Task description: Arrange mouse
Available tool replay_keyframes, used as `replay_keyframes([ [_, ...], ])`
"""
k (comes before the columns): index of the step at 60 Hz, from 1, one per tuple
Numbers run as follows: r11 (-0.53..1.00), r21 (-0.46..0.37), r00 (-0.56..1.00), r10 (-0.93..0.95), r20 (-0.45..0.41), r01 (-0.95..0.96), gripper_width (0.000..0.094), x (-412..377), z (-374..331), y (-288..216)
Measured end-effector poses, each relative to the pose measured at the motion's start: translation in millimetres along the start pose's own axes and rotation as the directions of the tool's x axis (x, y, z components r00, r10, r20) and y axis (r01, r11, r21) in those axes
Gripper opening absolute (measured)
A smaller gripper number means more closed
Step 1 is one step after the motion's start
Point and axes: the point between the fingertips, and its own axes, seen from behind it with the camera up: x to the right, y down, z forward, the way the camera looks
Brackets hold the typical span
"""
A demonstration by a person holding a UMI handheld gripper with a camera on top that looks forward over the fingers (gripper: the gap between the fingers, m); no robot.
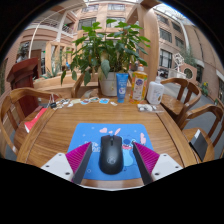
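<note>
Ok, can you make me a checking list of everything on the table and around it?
Surface: round wooden table, with a blue mouse mat on it.
Job's things: black mouse lies on the mat.
Clutter: potted plant, blue carton, yellow bottle, small bits near them.
Tool: open; the mouse stands between its fingers, gaps at both sides.
Cables: nothing seen.
Surroundings: wooden chairs around the table, buildings behind.
</note>
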Motion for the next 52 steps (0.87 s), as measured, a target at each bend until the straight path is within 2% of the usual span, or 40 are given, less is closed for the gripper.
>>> replay_keyframes([
  [16, 0.996, 0.087, 0.998, -0.028, -0.053, 0.032, 0.0856, -8.7, -129.2, -6.7],
  [27, 0.993, 0.113, 0.999, -0.020, -0.043, 0.025, 0.0854, -4.4, -203.7, 7.9],
  [36, 0.993, 0.106, 0.998, -0.042, -0.047, 0.047, 0.0851, -12.9, -238.9, 38.1],
  [52, 0.994, 0.105, 0.999, -0.022, -0.033, 0.025, 0.0852, -9.9, -264.8, 55.6],
])
